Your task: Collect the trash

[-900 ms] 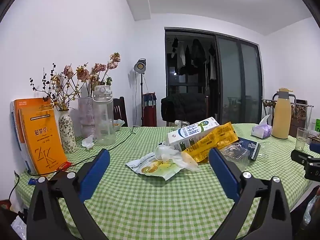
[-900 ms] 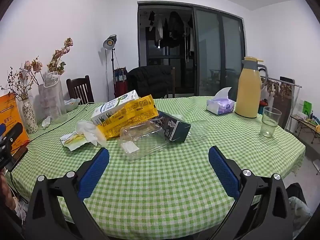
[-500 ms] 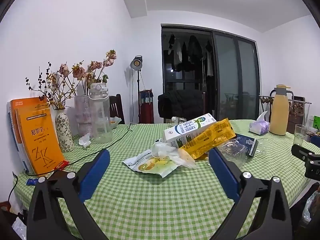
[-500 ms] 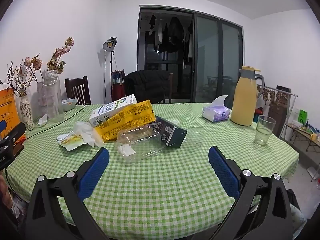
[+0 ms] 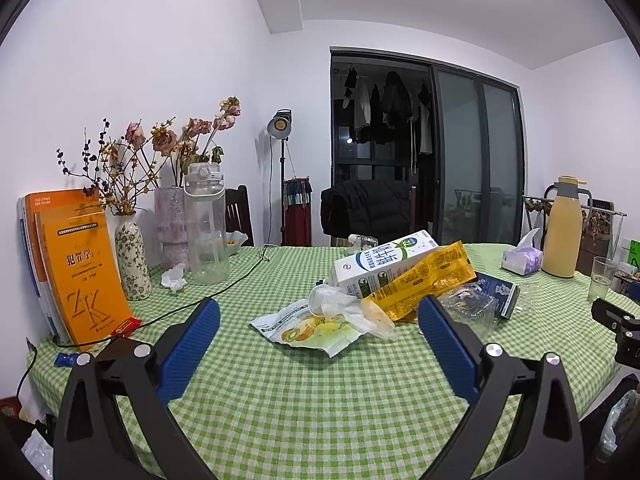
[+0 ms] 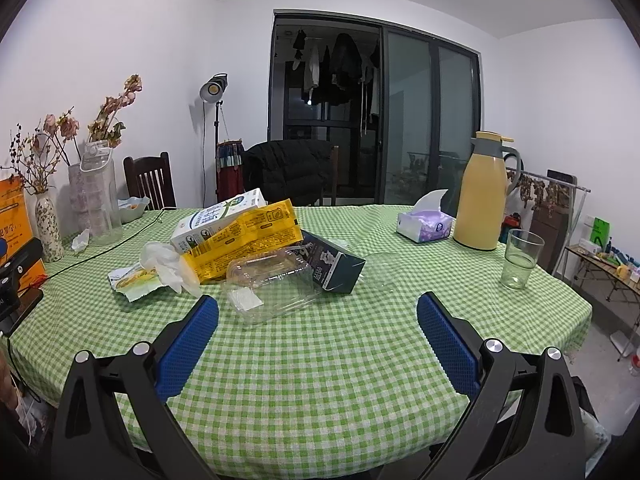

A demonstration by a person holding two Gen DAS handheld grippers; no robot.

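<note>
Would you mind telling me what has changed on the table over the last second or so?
Nothing was picked up or dropped. Both views shifted slightly as the hands moved. The left gripper and right gripper are open and empty as before, and the milk carton, yellow wrapper and clear plastic box lie where they were.

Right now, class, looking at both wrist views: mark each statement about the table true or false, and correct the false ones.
1. The milk carton stands upright. False: it lies tilted on the trash pile.
2. The yellow wrapper leans against the carton. True.
3. The left gripper holds the clear plastic container. False: its jaws are open and empty.
4. The drinking glass stands near the yellow thermos. True.
5. The right gripper has open jaws. True.
</note>
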